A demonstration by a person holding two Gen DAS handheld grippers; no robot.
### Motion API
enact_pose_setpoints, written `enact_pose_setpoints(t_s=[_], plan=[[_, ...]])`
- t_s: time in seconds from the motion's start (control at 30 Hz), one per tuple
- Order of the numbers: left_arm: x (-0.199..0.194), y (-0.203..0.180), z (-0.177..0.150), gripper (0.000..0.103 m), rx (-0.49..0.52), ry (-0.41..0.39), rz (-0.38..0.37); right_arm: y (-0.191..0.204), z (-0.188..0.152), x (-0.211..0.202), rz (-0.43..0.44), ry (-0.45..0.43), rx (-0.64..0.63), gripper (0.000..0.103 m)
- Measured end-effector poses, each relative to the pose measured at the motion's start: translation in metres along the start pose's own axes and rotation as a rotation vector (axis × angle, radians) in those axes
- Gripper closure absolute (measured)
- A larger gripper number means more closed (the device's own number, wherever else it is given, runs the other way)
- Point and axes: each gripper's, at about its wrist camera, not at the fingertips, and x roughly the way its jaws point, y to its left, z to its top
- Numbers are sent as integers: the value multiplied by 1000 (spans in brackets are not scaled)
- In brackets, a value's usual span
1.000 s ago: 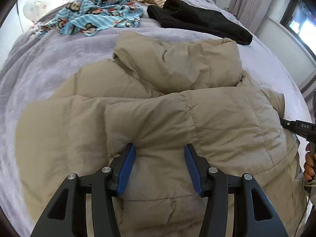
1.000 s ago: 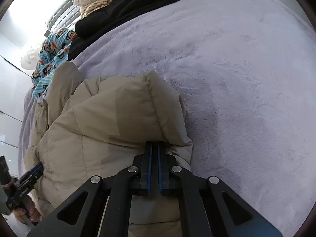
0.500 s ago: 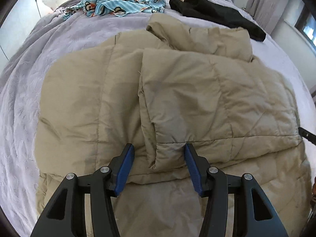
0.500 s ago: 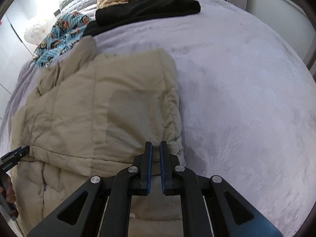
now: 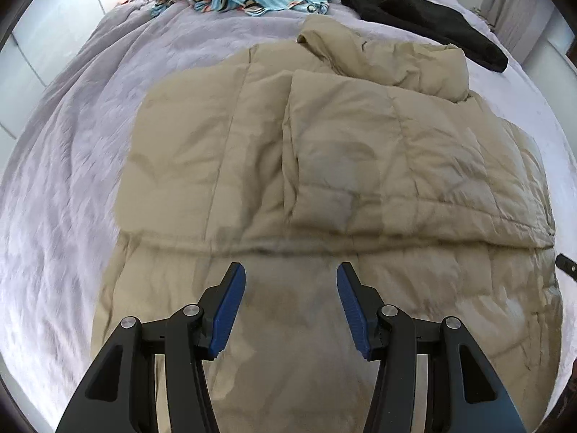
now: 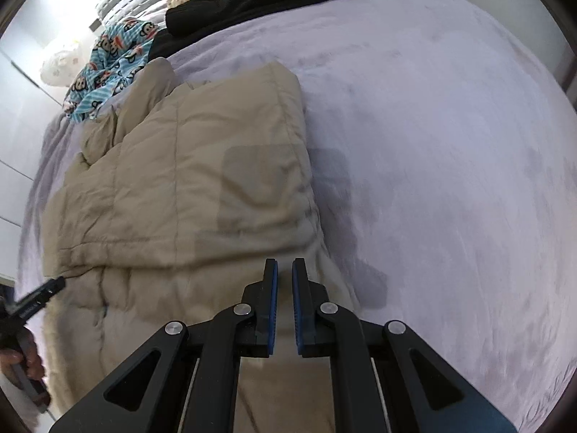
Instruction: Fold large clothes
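The puffy tan quilted jacket (image 5: 360, 166) lies half-folded on the lilac bed (image 5: 72, 180). Above it, the left gripper (image 5: 291, 274) gapes empty; the right gripper (image 6: 285, 270) is barely parted, holding nothing.

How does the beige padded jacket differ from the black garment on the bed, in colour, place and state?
The beige padded jacket is light tan and quilted; the black garment is dark and plain. The jacket lies near the camera, spread wide with one part folded over itself; the black garment lies farther back, bunched in a long strip. The jacket covers much more of the bed than the black garment. Both rest on the same lilac bedcover.
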Motion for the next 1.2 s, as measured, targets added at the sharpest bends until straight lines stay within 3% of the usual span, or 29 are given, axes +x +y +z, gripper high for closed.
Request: enact_pose_setpoints(t_s=[0.1, 0.2, 0.27, 0.37, 0.4, 0.43, 0.47, 0.53, 0.63, 0.83, 0.87, 0.93, 1.13, 1.2], plan=[[-14, -7, -10, 48, -4, 12, 19, -6, -10, -7, 39, 46, 37, 91], [-30, -14, -20, 48, -8, 14, 23, -8, -20, -15, 76, 85, 61, 76], [-40, -18, -27, 48, -12, 15, 21, -8, -25, -20, 103, 103, 72, 59], [-53, -23, -37, 48, -28, 13, 30, -5, -32, -28, 134, 117, 71, 55], [-54, -23, -39, 42, -33, 15, 32, -3, -33, -30, 143, 125, 67, 54], [-58, -24, -43, 21, -42, 16, 36, -3, -34, -31, 150, 132, 65, 48], [-61, -25, -46, 13, -50, 10, 40, -2, -35, -32, 158, 140, 63, 43], [-72, -28, -55, 10, -65, -15, 45, 0, -38, -35, 173, 157, 57, 42], [-76, -29, -64, 10, -73, 15, 42, 4, -45, -40, 178, 178, 44, 42], [-87, -32, -82, 10, -32, 41, 39, 11, -64, -53, 192, 194, 68, 30], [-88, -30, -85, 10, -23, 43, 40, 13, -68, -55, 191, 195, 76, 25], [-88, -23, -89, 0, -10, 55, 35, 17, -77, -58, 193, 189, 93, 24], [-92, 0, -108, 0, 25, 72, 10, 37, -113, -60, 208, 204, 148, 20], [-93, 9, -116, 0, 39, 80, 7, 43, -126, -61, 207, 204, 164, 12]])
